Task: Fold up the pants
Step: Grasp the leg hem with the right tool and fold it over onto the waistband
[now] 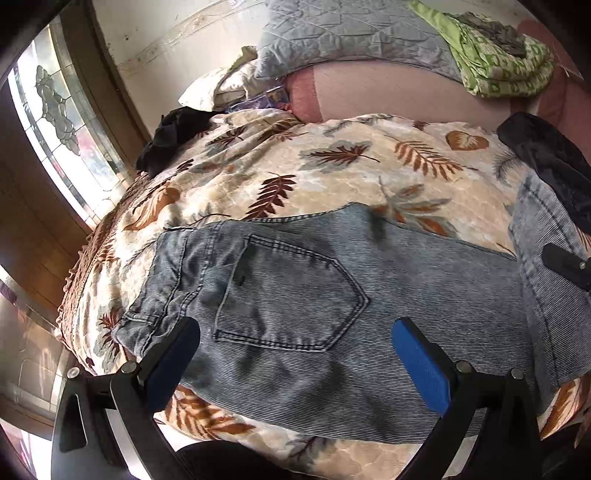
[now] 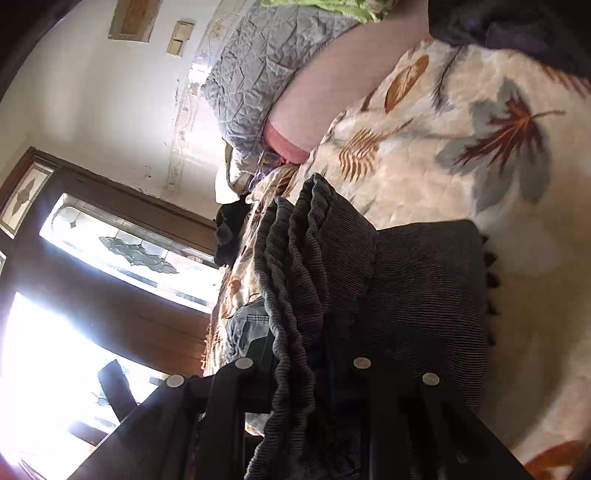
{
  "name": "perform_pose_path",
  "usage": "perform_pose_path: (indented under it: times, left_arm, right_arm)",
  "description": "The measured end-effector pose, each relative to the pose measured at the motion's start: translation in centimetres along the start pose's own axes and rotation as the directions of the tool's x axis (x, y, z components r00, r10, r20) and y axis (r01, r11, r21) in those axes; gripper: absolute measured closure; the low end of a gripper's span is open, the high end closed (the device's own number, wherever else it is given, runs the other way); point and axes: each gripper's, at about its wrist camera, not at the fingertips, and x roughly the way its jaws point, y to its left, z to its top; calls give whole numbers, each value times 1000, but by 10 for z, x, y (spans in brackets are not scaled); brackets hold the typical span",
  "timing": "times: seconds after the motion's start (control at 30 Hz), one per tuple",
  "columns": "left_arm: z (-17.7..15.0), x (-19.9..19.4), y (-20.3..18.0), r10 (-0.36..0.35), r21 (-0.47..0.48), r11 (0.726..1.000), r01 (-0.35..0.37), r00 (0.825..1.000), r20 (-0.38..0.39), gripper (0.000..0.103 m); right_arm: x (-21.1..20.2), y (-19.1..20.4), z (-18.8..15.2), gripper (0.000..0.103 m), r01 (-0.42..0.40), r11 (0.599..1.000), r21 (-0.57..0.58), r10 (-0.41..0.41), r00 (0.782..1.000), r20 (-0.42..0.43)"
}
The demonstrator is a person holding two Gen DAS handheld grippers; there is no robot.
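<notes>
Light blue jeans lie on a leaf-print blanket, back pocket up, waistband to the left. My left gripper is open and empty, hovering over the pocket end, its blue pads wide apart. At the right edge of the left wrist view, my right gripper holds the jeans' leg end lifted off the blanket. In the right wrist view the right gripper is shut on bunched denim leg fabric that hangs across its fingers and hides the fingertips.
A grey quilted pillow, a green patterned cloth and a pink sheet lie at the head of the bed. A black garment lies at the blanket's left edge near a stained-glass window. A dark cloth is at right.
</notes>
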Motion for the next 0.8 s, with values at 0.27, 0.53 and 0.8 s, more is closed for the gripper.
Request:
perform_pose_path:
  times: [0.27, 0.53, 0.8]
  left_arm:
    - [-4, 15, 41, 14, -105, 994, -18, 999, -39, 0]
    - [-5, 11, -23, -52, 18, 998, 52, 999, -3, 0]
    - [-28, 56, -67, 42, 162, 987, -27, 995, -95, 0]
  right_arm:
    - [46, 13, -7, 44, -15, 1000, 19, 18, 990, -141]
    - [-14, -8, 9, 70, 177, 984, -30, -176, 984, 37]
    - [-6, -38, -5, 83, 361, 924, -124, -376, 918, -126]
